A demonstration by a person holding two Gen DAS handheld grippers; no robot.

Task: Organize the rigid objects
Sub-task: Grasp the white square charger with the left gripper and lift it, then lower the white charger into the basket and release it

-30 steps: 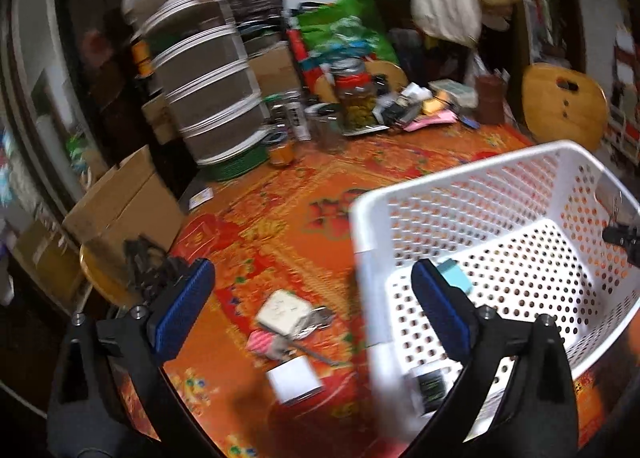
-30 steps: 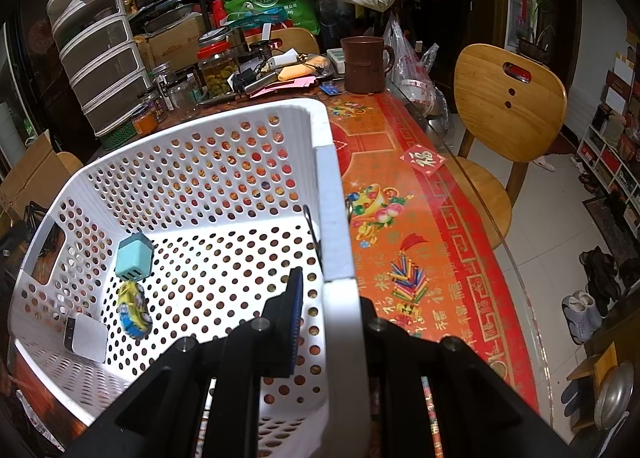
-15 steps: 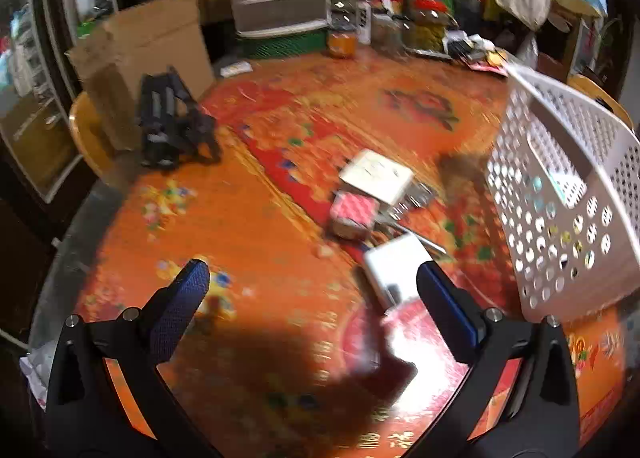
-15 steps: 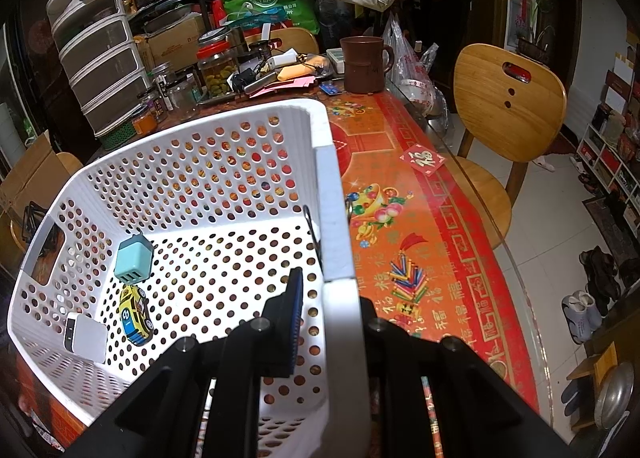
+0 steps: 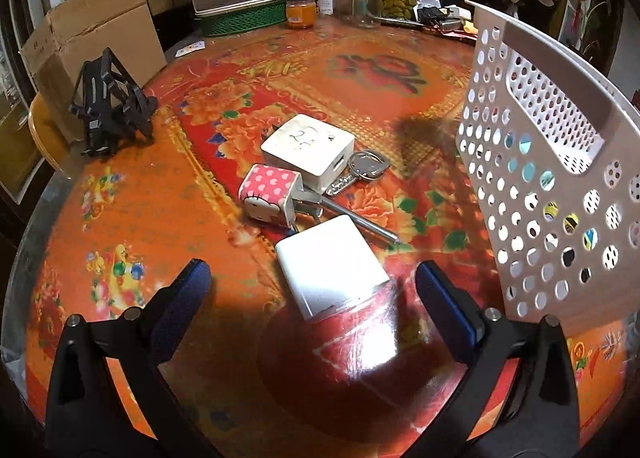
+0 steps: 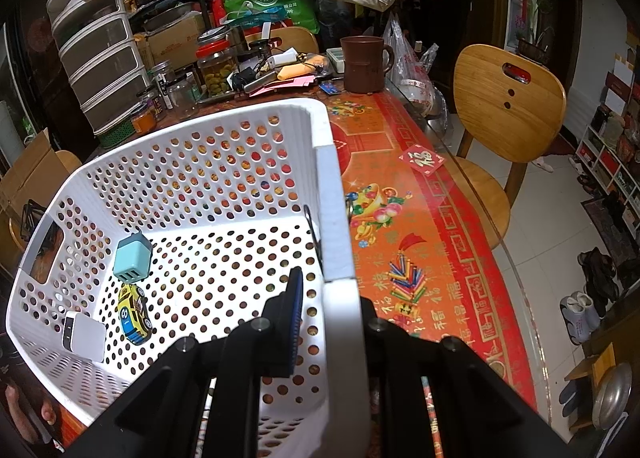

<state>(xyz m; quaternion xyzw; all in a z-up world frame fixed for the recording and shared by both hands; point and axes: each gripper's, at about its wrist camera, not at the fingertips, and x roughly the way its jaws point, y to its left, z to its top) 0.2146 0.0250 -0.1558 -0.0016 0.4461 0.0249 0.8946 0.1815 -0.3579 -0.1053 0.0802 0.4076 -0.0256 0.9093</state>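
Sorting is under way: the right gripper is clamping the rim of the white perforated plastic basket, apparently to steady it while small items are being dropped in. The left gripper is hanging over the plain white rectangular charger block on the red-patterned desk, its jaws wide but starting to close, the block between them and not yet touched. The block is lying flat, its long axis running away from the camera.
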